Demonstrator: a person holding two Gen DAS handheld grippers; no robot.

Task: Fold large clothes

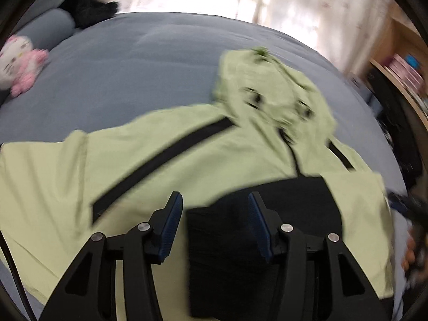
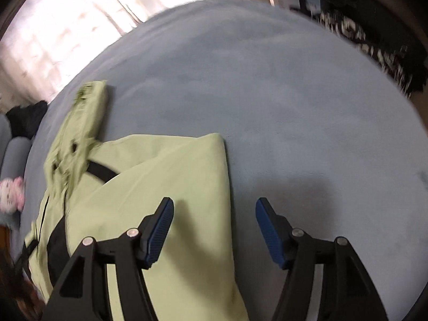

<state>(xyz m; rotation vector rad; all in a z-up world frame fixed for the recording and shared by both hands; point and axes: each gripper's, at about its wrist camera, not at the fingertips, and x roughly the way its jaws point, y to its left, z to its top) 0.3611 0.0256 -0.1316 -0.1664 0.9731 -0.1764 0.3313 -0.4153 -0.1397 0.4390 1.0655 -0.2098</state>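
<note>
Left wrist view: both my jaws gape over the green jacket, nothing pinched.

My left gripper (image 1: 215,200) hangs open above the black panel (image 1: 267,200) of the pale green hooded jacket (image 1: 171,160), which lies spread on the blue-grey bed (image 1: 139,61), hood (image 1: 270,88) away from me. My right gripper (image 2: 214,207) stands open too, straddling the folded sleeve edge (image 2: 224,176) without touching cloth (both pictures are blurred, so seams are guesswork). To fold well, I'd say each jaw should bite one layer stack near an outer edge, level with its partner, then carry the cloth across low and evenly, lest the slippery fabric slide.
</note>
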